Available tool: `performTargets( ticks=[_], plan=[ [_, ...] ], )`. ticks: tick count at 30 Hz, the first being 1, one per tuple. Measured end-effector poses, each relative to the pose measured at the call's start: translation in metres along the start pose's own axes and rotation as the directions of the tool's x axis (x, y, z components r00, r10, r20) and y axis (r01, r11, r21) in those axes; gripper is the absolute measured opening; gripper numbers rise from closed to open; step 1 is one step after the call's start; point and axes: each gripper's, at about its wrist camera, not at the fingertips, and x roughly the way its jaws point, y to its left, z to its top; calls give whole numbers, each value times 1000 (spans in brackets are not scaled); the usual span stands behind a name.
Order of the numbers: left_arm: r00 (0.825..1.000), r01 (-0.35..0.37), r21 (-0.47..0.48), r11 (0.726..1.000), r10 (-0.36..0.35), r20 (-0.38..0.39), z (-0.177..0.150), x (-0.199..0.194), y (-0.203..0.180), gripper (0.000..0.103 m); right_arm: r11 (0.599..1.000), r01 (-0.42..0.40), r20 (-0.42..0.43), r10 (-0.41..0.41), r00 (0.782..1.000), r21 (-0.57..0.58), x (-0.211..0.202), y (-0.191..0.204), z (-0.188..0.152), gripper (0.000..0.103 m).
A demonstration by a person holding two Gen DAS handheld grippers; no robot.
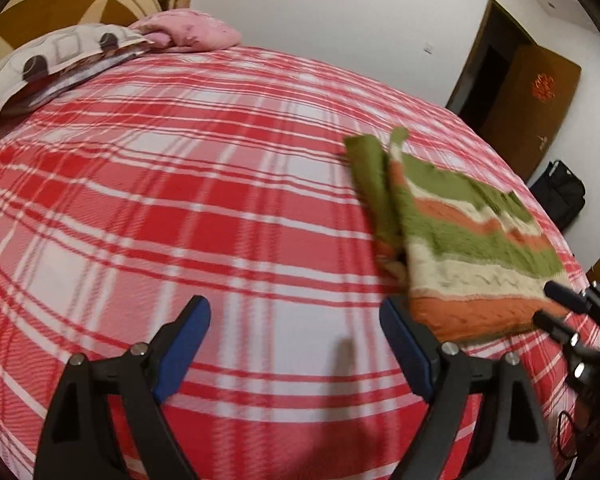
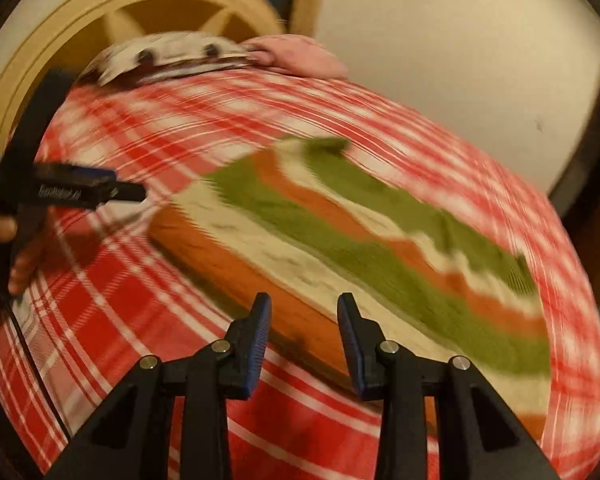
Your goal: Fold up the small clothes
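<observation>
A small knit garment (image 1: 472, 236) with green, cream and orange stripes lies folded on the red and white plaid bedsheet (image 1: 180, 200). My left gripper (image 1: 296, 312) is open and empty above the sheet, its right finger (image 1: 404, 336) beside the garment's near orange edge. In the right wrist view the garment (image 2: 340, 240) is blurred by motion. My right gripper (image 2: 304, 312) is open and empty, over the garment's orange hem. The right gripper also shows in the left wrist view (image 1: 556, 304), at the garment's near right corner. The left gripper shows at the left of the right wrist view (image 2: 136, 192).
A patterned pillow (image 1: 48, 68) and a pink cloth (image 1: 192, 32) lie at the head of the bed against a wooden headboard (image 1: 72, 4). A brown door (image 1: 528, 104) and a black bag (image 1: 560, 192) stand at the right beyond the bed.
</observation>
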Motion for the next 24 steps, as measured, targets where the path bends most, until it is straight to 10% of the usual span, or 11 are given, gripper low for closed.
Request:
performTargets(
  ticks=[13,24],
  plan=[
    [999,49,-94,994,-48,6,5,-6,52,89,950,109,-4,-115,993,-294,55,103,32,39],
    [978,209,-10,978,-209,22,66,9,37,90,982,86,-6,-88,996,-166,62,90,37,16]
  ],
)
